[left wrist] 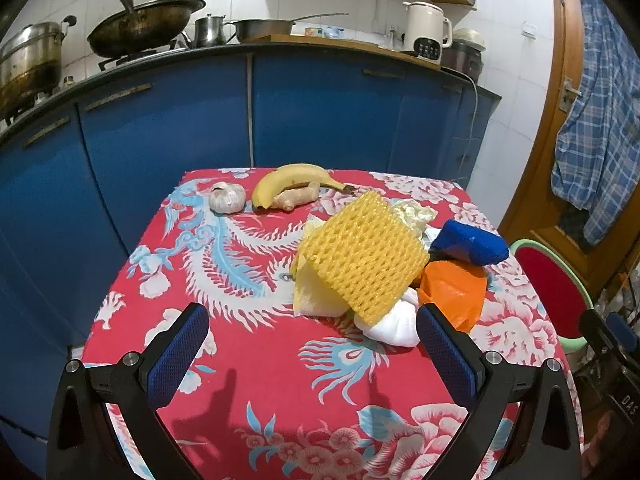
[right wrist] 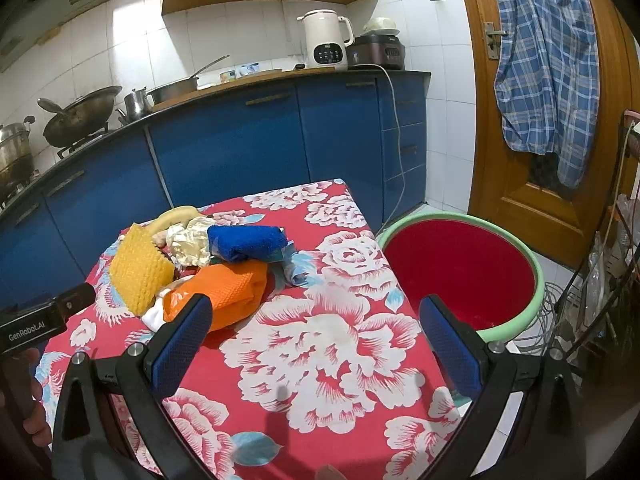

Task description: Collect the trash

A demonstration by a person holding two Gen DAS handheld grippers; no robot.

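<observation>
A heap of trash lies on the red flowered tablecloth (left wrist: 260,360): a yellow foam net (left wrist: 364,256) (right wrist: 138,270), an orange plastic bag (left wrist: 454,290) (right wrist: 228,290), a blue cloth (left wrist: 470,242) (right wrist: 248,242), crumpled foil (right wrist: 190,244) and a white wad (left wrist: 394,326). My left gripper (left wrist: 312,324) stands open just short of the heap, nothing between its fingers. My right gripper (right wrist: 316,320) is open too, over bare tablecloth (right wrist: 320,340) to the right of the heap. A red basin with a green rim (right wrist: 464,268) (left wrist: 548,284) sits beside the table on the right.
A banana (left wrist: 296,182), a ginger root (left wrist: 296,198) and a garlic bulb (left wrist: 227,197) lie at the table's far edge. Blue cabinets (left wrist: 320,108) stand behind, with pots and a white kettle (right wrist: 326,40) on the counter. A wooden door (right wrist: 532,184) with a checked shirt is at right.
</observation>
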